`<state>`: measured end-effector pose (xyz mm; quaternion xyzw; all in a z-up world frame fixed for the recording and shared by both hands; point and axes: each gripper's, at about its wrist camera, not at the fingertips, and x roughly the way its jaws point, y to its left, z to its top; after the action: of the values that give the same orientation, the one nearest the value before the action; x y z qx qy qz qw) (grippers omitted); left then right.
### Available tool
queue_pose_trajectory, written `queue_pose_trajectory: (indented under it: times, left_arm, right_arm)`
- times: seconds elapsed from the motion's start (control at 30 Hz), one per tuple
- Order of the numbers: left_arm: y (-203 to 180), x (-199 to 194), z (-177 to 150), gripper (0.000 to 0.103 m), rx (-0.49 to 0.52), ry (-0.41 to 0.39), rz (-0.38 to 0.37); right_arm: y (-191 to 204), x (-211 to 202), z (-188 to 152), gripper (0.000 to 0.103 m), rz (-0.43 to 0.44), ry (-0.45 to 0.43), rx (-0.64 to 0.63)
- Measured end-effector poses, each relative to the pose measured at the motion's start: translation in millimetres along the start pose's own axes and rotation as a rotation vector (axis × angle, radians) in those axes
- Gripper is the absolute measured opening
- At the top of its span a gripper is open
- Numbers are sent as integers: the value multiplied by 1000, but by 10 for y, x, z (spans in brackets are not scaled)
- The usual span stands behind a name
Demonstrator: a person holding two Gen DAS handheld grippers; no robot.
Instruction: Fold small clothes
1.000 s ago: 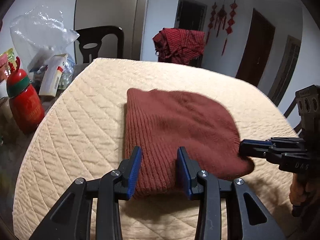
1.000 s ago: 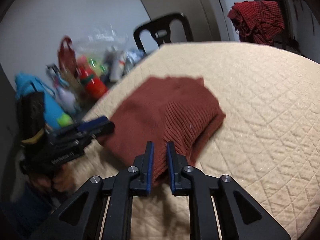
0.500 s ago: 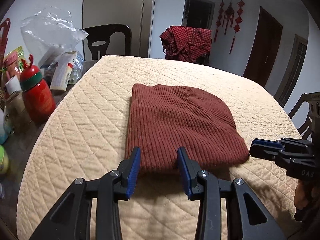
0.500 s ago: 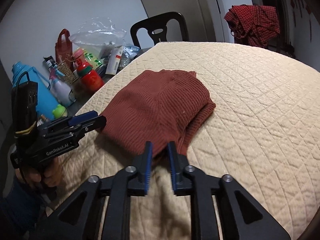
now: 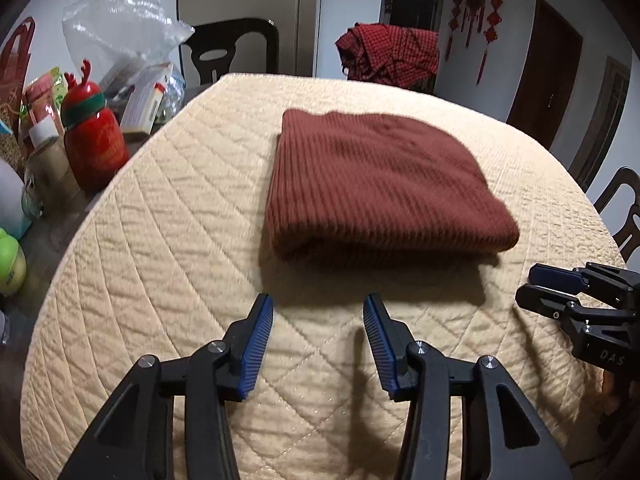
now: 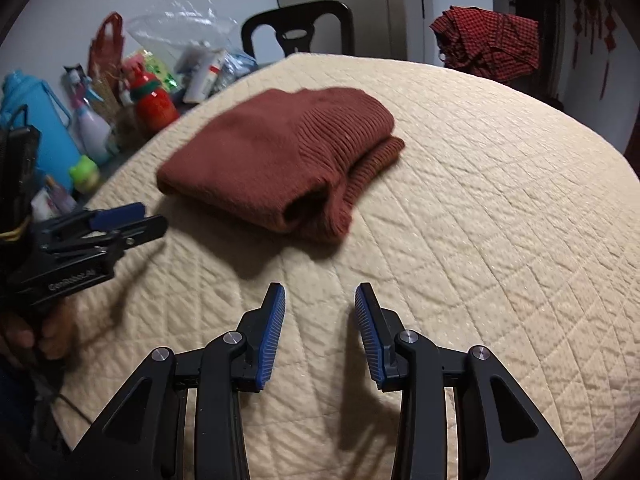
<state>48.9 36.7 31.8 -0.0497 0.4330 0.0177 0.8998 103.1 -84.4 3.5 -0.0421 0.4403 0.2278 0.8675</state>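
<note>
Progress: the sweater [image 5: 380, 184] lies folded in a compact stack on the middle of the quilted counter [image 5: 168, 240], fold seems done | left tool [image 5: 318, 322] and right tool [image 6: 320, 310] both spread wide, holding nothing, just short of the sweater's near edge | Room: bare quilt around; bottles [image 6: 154, 98] crowd the left edge.

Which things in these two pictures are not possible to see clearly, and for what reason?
- Underside of the brown knit garment, both views: hidden by its own folded layers.
- Text on the red bottle, left view: too small and blurred.
- Items behind the clear plastic bag, right view: crowded, small.
- Chair, left view: cut off by the edge.
</note>
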Motion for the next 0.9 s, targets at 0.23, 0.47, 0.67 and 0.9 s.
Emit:
queue_pose_trajectory:
  times: [0.23,0.47,0.67,0.9]
  left_arm:
    - [-49,41,6,60,30,22,6]
    - [-92,64,10,62,52,31,20]
    - [-118,69,-1,65,66,32,29]
    - [-124,74,-5,67,62,33,28]
  right_arm:
    - [112,17,-36,50,-26,-3,-53]
    - [135,14,-55,53,-34,0,-67]
    - [158,15,-64,53,-49,2,-79]
    - [162,16,-63,54,-48,2,-78]
